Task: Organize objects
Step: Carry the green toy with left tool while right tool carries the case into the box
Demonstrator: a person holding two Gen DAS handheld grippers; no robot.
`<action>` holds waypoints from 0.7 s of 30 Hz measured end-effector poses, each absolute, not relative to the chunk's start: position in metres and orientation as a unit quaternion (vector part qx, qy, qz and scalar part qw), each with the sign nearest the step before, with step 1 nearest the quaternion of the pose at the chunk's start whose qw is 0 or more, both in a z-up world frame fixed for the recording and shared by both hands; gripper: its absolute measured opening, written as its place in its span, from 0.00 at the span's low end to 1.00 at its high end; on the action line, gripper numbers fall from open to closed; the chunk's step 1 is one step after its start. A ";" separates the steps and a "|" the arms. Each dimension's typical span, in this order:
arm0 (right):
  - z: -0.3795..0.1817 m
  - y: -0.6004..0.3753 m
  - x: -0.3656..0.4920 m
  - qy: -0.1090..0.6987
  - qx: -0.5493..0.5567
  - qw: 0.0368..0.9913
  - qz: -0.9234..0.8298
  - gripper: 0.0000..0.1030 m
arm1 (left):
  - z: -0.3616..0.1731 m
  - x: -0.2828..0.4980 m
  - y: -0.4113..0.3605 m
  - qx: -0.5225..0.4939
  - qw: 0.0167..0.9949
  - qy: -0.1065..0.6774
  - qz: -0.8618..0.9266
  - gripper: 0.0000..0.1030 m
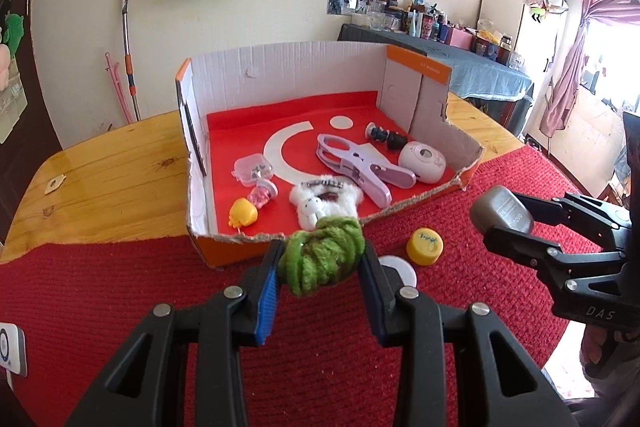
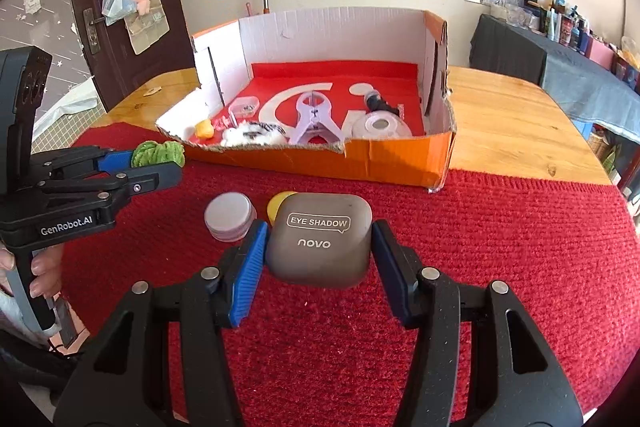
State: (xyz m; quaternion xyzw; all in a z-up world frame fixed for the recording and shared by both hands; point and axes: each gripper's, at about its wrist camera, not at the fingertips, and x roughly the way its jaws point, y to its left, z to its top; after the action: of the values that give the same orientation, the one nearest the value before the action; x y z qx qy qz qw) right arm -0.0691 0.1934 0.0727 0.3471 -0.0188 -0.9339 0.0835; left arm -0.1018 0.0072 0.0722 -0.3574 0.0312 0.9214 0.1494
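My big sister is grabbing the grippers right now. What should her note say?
Left gripper: shut on the green yarn ball, held near the front edge of the cardboard box.
Right gripper: shut on the eye shadow case, above the red mat.
Done: purple clip, white plush, yellow toy and other small things lie in the box.
Left: drop both held things in, then fetch the yellow cap and white cap from the mat.

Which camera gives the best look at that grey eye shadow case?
The right wrist view: the rounded grey eye shadow case sits centred in the right claw, lid lettering readable. The left wrist view shows it only edge-on at the right, gripped.
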 end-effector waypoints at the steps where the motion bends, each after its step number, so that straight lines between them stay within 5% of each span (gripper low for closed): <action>1: 0.079 0.193 -0.071 -0.017 0.341 0.086 -0.936 0.50 | 0.077 -0.106 0.008 -0.355 0.150 0.032 0.922 0.37; 12: 0.137 0.191 -0.167 0.022 0.340 0.087 -0.936 0.50 | 0.101 -0.196 0.024 -0.377 0.126 0.063 0.916 0.37; 21: 0.117 0.191 -0.276 0.021 0.425 0.065 -0.903 0.50 | 0.085 -0.264 0.028 -0.431 0.109 0.048 0.895 0.37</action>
State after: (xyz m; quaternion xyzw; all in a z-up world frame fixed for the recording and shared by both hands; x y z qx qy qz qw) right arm -0.2761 0.1906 0.1172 0.4249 0.0213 -0.9027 0.0650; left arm -0.2642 0.0285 0.0847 -0.4306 0.0484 0.8947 0.1086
